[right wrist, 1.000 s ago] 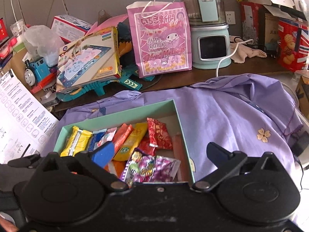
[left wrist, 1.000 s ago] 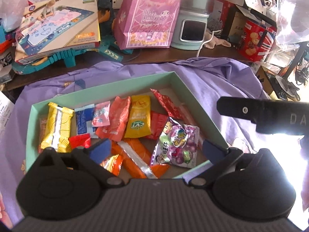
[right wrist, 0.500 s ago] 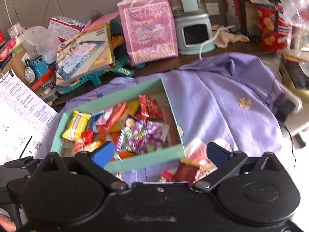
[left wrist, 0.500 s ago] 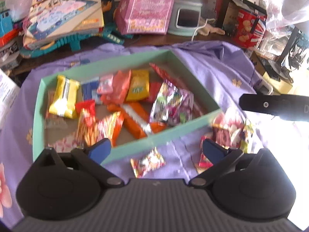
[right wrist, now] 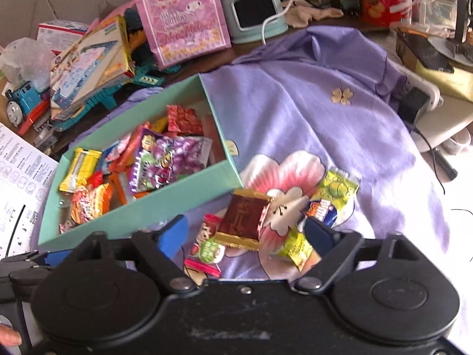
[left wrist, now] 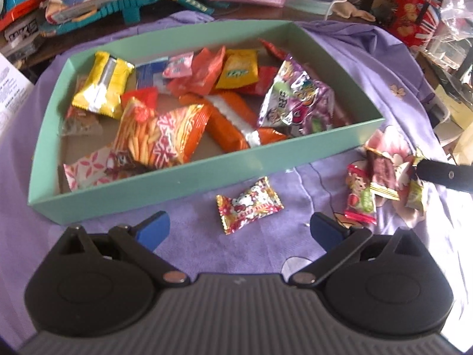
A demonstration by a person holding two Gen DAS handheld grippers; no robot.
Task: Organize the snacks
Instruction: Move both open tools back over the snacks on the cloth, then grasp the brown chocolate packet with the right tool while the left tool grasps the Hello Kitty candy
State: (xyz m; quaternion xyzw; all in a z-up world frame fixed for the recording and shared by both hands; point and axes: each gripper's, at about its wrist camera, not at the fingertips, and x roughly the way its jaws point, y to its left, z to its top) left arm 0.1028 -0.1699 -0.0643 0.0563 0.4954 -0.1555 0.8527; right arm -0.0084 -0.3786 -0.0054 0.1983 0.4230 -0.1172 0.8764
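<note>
Left tool (left wrist: 239,228): blue pads spread wide, holding nothing; lower than a second ago, when it looked into the box.
Red-and-gold candy (left wrist: 249,204): centre of the left view, on the purple cloth (left wrist: 369,68), just beyond the pads, near the box wall; out of view a second ago.
Right tool (right wrist: 246,230): jaws have just been closing but remain apart, gripping nothing; it has dropped toward the loose snacks.
Brown packet (right wrist: 244,218): lower centre of the right view, between the pads on the flowered cloth.
Green sachet (right wrist: 335,190): right of the brown packet.
Mint-green box (left wrist: 189,182): upper left in both views, full of wrapped snacks.
</note>
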